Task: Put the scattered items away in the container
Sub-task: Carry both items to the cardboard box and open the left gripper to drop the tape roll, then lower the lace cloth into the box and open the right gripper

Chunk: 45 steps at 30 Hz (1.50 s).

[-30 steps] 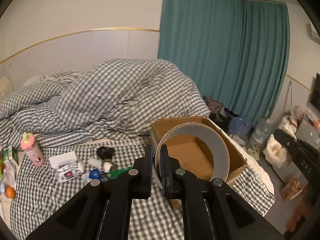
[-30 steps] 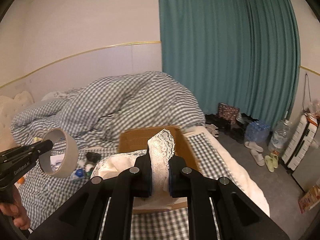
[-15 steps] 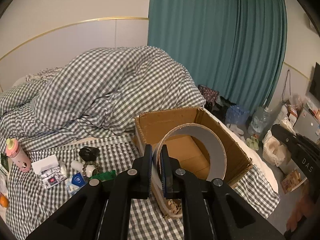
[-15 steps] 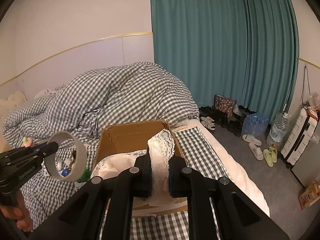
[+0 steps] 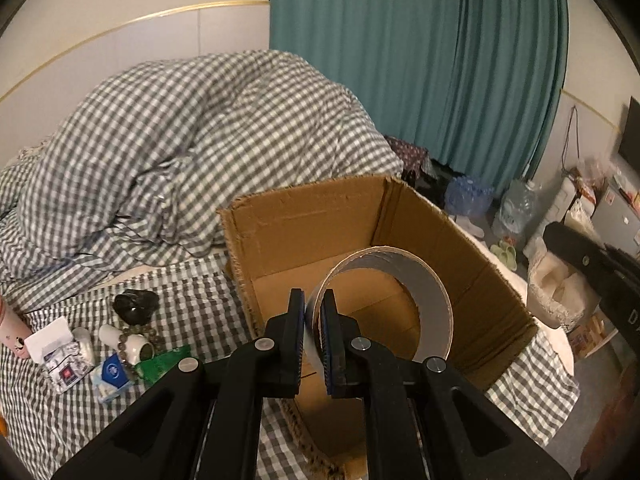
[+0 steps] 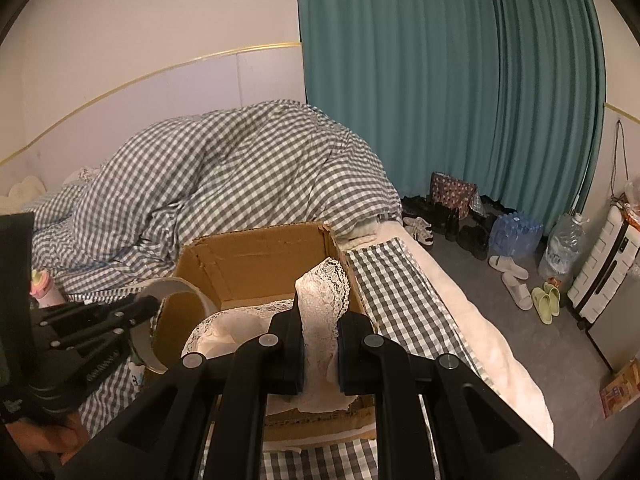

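The left gripper [image 5: 313, 320] pinches the wall of a glossy tape roll [image 5: 416, 276], its ring hanging beyond the closed jaws above the open corrugated cardboard box [image 5: 304, 216]. The right gripper [image 6: 320, 336] is clamped on a cream lace cloth [image 6: 324, 288], whose netted folds rise between its jaws over the box.

Both wrist views look down, close, sharing the cardboard box [image 5: 472, 248].

surface: bed [image 5: 192, 312], checked sheet | on it: cardboard box [image 5: 304, 220]; heaped duvet [image 5: 200, 140]; small scattered items [image 5: 108, 344]
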Each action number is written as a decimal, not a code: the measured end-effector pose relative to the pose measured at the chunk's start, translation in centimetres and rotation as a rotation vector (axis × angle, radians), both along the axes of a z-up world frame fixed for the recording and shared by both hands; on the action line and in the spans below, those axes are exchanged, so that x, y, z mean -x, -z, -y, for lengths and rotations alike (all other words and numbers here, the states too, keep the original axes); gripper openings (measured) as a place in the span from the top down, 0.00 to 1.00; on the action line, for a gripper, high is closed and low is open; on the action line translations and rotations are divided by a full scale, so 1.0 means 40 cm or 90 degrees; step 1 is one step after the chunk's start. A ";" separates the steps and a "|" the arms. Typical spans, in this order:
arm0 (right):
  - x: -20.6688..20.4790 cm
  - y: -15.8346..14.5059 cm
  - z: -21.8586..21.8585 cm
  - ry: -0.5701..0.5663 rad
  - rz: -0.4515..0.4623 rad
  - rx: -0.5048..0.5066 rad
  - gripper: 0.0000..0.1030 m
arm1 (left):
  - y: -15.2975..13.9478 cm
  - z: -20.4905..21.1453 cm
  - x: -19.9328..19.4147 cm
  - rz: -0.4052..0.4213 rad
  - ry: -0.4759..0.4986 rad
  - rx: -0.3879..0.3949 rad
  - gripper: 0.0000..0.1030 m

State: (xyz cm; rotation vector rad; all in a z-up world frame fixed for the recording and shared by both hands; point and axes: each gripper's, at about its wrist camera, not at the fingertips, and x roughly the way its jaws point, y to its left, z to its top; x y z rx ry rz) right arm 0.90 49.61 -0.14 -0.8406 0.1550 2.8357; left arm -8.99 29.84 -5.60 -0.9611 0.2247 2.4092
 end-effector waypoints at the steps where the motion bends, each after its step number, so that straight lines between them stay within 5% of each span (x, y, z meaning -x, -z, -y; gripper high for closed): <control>1: 0.005 0.005 -0.003 0.000 0.002 0.001 0.90 | 0.007 -0.003 0.006 0.000 0.000 0.002 0.93; 6: 0.039 0.030 -0.011 -0.002 0.013 0.010 0.90 | 0.030 -0.008 0.033 0.017 -0.001 -0.001 0.83; 11: 0.061 0.051 0.003 -0.011 0.023 0.010 0.90 | 0.023 0.007 0.037 0.000 -0.008 -0.006 0.50; 31: 0.091 0.102 0.050 -0.027 0.053 0.015 0.86 | -0.041 0.081 0.026 -0.037 -0.036 -0.038 0.00; 35: 0.090 0.095 0.054 -0.021 0.050 0.011 0.63 | -0.048 0.100 0.029 -0.030 -0.040 -0.043 0.00; 37: 0.084 0.088 0.058 -0.017 0.039 0.006 0.37 | -0.053 0.112 0.028 -0.029 -0.049 -0.040 0.00; 45: 0.052 0.034 0.083 -0.001 0.005 0.004 0.29 | -0.098 0.179 -0.006 -0.056 -0.080 -0.042 0.00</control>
